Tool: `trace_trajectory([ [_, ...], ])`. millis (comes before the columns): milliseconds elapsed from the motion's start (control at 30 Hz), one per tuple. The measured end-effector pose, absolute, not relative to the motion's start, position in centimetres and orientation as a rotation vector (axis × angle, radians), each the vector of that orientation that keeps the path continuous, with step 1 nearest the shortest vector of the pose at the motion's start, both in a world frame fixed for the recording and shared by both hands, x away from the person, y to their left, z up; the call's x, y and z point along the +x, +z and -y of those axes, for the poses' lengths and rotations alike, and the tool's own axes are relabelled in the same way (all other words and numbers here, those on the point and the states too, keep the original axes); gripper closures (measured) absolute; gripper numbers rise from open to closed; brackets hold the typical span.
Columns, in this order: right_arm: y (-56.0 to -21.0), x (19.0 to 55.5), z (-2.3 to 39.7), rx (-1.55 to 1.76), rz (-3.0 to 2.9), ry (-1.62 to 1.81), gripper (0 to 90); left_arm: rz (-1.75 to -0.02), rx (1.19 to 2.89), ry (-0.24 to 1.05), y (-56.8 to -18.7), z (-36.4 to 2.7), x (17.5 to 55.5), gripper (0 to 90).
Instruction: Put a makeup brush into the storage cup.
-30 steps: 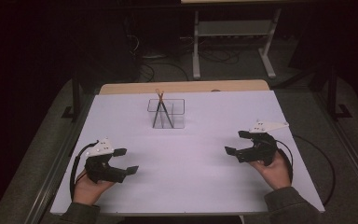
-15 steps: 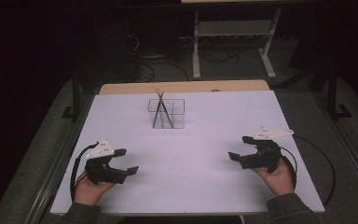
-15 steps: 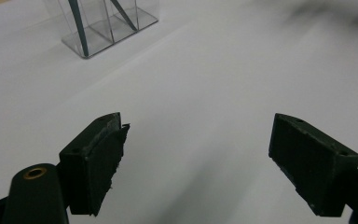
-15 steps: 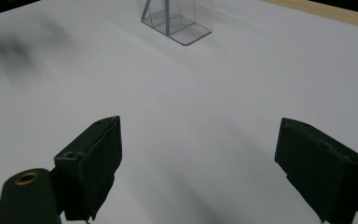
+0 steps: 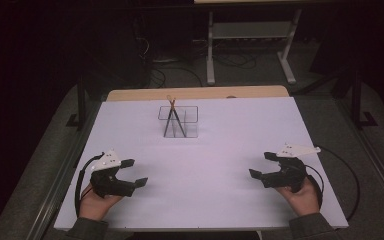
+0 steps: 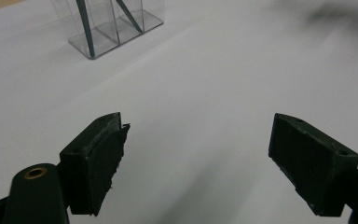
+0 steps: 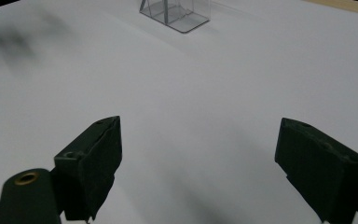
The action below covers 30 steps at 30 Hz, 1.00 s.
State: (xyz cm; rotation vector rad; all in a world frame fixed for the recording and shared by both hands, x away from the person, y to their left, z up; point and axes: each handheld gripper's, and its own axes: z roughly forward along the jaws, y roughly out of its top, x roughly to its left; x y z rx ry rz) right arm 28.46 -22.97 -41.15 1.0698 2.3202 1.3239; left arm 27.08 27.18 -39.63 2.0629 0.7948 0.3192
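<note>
Sticks (image 5: 173, 116) are seen leaning crossed in a clear box (image 5: 179, 121), which stands at the far middle of the white tabletop (image 5: 205, 165). The left tool (image 5: 130, 172) is held low at the near left corner, its jaws spread wide and nothing between them. The right tool (image 5: 263, 165) is held likewise at the near right, jaws spread and empty. Both are well apart from the box. The step in hand is judged to be the start, before any reach. A forward reach toward the sticks is called for next, with one tool steadying the box.
</note>
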Motion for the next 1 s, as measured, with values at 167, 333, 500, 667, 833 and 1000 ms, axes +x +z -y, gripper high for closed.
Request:
trace_trajectory([
  [167, -41.33, 28.17, 23.14, 1.075, -2.311, 1.314, 13.9, -0.804, 2.048, 0.326, -39.75, -27.28, 27.03, 17.4],
  [333, -41.51, 27.89, 23.15, 1.078, -2.311, 1.31, 14.0, -0.802, 2.054, 0.322, -40.02, -27.34, 26.94, 17.4],
  [500, -41.52, 27.71, 23.15, 1.073, -2.303, 1.313, 13.9, -0.803, 2.052, 0.327, -40.18, -27.37, 26.82, 17.4],
  [667, -41.6, 27.68, 23.13, 1.073, -2.306, 1.314, 13.9, -0.8, 2.061, 0.316, -40.41, -27.39, 26.85, 17.4],
  [833, -41.61, 27.62, 23.04, 1.064, -2.306, 1.313, 13.9, -0.799, 2.059, 0.311, -40.45, -27.35, 26.88, 17.4],
  [1000, -41.66, 27.59, 22.79, 1.056, -2.317, 1.302, 13.7, -0.8, 2.055, 0.302, -40.49, -27.41, 26.94, 17.4],
])
